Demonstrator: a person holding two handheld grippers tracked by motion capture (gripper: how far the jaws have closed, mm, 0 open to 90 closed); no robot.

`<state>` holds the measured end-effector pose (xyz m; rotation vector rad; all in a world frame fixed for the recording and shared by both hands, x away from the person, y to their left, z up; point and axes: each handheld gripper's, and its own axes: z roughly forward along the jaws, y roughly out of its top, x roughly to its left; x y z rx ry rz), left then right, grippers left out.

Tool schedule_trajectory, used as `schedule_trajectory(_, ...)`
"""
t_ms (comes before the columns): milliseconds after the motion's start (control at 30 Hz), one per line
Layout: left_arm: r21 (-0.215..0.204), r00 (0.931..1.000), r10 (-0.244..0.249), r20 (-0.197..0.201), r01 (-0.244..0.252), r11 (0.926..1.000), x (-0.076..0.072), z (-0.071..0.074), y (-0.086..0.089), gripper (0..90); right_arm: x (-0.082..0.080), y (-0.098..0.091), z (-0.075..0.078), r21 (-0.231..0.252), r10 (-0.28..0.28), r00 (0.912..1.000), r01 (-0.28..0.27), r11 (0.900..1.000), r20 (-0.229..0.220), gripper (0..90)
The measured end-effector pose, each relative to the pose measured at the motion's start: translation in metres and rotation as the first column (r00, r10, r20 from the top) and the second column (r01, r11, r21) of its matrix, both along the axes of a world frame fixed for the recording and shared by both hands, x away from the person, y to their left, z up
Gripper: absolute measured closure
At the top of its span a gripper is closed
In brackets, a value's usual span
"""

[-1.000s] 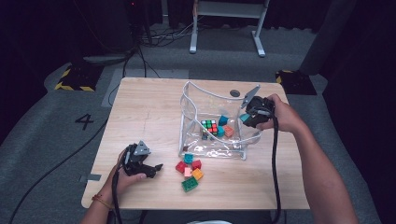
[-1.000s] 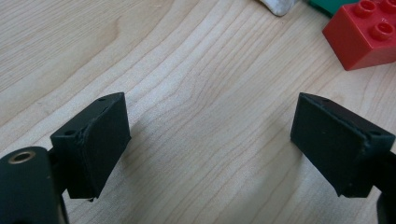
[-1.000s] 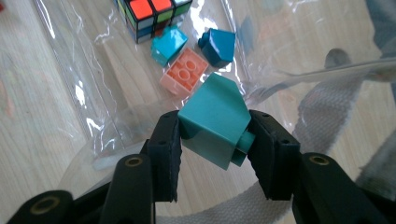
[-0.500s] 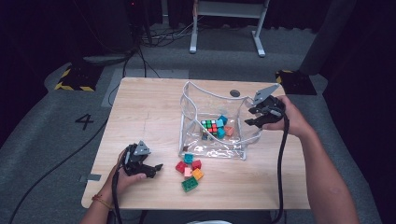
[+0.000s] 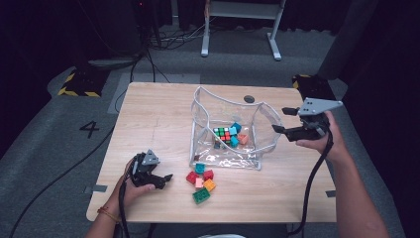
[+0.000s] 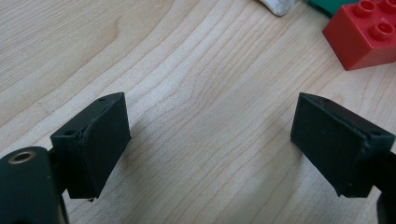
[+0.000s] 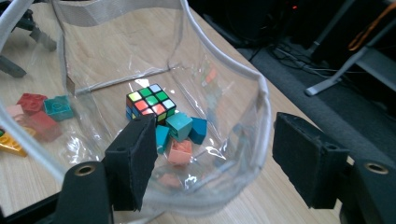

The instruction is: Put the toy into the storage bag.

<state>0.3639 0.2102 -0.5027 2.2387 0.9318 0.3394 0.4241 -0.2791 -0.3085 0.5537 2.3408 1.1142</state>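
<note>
Loose bricks (image 5: pixel 200 179) lie just right of the left claw (image 5: pixel 166 179), gaping and empty; right claw (image 5: pixel 280 120), jaws just opened, empty, sits beyond the clear pouch (image 5: pixel 257 126).

Right hand-held gripper (image 5: pixel 280 120) off bag (image 5: pixel 267 130), jaws opening.

Puzzle cube (image 5: pixel 223 134) inside bag (image 5: pixel 200 129); loose bricks (image 5: pixel 202 181) before it.
</note>
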Motion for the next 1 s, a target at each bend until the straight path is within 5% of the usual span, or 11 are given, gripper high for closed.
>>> schedule_trajectory(300, 0.002, 1.0, -0.001, 0.001, 0.001, 1.0, 0.0, 0.0, 0.0, 12.0, -0.039, -0.037, -0.016, 0.094, -0.059, 0.9974, 0.055, 0.994, 0.041, 30.4)
schedule_trajectory(467, 0.0, 1.0, -0.001, 0.0, 0.001, 1.0, 0.0, 0.0, 0.0, 12.0, -0.052, -0.044, -0.035, 0.084, -0.066, 0.9977, 0.065, 0.9944, 0.014, 30.4)
schedule_trajectory(733, 0.003, 1.0, -0.003, -0.001, 0.003, 1.0, 0.0, 0.0, 0.0, 12.1, -0.072, -0.031, -0.071, 0.07, -0.007, 0.9997, 0.008, 0.9975, -0.022, 31.9)
schedule_trajectory(1000, 0.001, 1.0, -0.005, 0.0, 0.005, 1.0, 0.0, 0.0, 0.0, 12.1, -0.088, -0.006, -0.109, 0.126, 0.082, 0.9917, -0.069, 0.9897, -0.1, 34.3)
